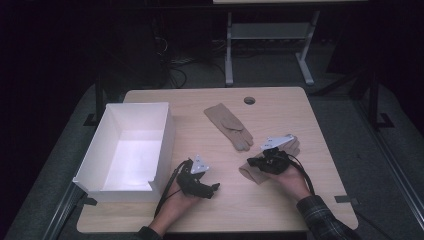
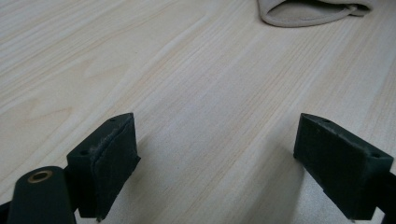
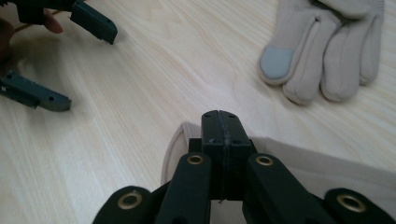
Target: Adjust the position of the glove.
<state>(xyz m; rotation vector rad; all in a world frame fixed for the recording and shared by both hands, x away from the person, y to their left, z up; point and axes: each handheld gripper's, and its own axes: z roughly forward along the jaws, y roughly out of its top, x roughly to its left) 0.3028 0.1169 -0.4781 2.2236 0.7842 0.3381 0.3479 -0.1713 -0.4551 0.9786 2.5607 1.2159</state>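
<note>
The right gripper (image 3: 219,122) has its jaws pressed together on the cuff of a tan glove (image 1: 251,170) lying near the table's (image 1: 280,210) right side, seemingly pinching the fabric edge. A second tan glove (image 1: 228,125) lies flat farther back, near the middle. The left gripper (image 1: 212,189) rests with jaws spread wide over bare wood, just right of the white box (image 1: 162,145).

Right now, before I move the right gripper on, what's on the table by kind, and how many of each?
Beige gloves: 2, one lying flat, one under the shut right gripper
White box: 1
Handheld grippers: 2, left open, right shut
Total: 5
</note>
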